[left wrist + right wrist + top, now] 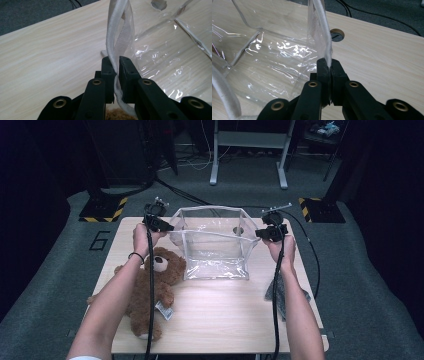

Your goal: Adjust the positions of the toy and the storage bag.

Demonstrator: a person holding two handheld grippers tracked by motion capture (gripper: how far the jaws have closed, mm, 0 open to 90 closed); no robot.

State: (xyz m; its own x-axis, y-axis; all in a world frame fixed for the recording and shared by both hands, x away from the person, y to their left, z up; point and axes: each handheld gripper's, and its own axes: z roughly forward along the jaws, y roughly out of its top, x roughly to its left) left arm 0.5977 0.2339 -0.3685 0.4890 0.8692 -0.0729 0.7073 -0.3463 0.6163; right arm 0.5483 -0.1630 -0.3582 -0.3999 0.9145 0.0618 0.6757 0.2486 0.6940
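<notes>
While both hands were raised over the far half of the wooden table (215,320), the scene read as follows from left to right; a brown teddy bear (150,290) lay on its back at the left of the table, its head toward the far side and just beside the near left corner of a clear plastic bag (215,255); the person's left forearm passed over the bear; the left gripper (162,224) sat at the bag's left rim, and in the left gripper view its jaws were pressed together on the white piped edging (112,50) of that rim, with the cord running up between the pads and a strip of white webbing just behind it; the bag stood open in the middle of the far half of the table, its mouth spread wide between the two tools and its base resting on the tabletop; a round cable port (336,35) in the table showed beside the bag's right wall; the right gripper (265,233) sat at the bag's right rim, and in the right gripper view its jaws were clamped tight on the white edging there; a grey cloth (281,295) lay on the table under the right forearm, near the right edge; a black cable trailed from each tool toward the near edge.
</notes>
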